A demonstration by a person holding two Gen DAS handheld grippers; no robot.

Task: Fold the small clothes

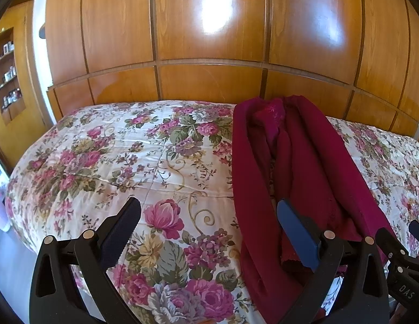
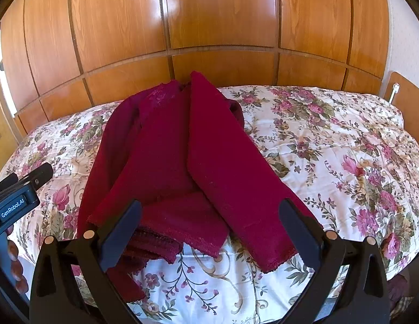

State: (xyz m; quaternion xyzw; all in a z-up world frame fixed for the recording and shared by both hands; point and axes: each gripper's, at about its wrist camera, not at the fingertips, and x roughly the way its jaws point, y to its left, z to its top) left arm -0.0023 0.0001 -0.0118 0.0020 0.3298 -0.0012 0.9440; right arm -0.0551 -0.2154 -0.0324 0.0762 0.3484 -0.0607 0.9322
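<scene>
The dark red garment (image 2: pixel 198 162) lies on the flowered bed (image 2: pixel 331 148), its long panels already crossed over one another. My right tool (image 2: pixel 209 221) hangs above its near hem with jaws apart and empty; my left tool (image 1: pixel 209 216) is likewise spread wide, its right finger over the cloth's edge. I'd pinch both hem corners evenly, lift low, and carry them forward together.

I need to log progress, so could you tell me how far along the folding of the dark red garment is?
Partly done: the dark red garment lies lengthwise on the floral bedspread, its long panels folded in over the middle. Nothing is in hand: the left gripper and right gripper are both open and empty near its closest hem. Left: folding it up into a compact bundle.
</scene>
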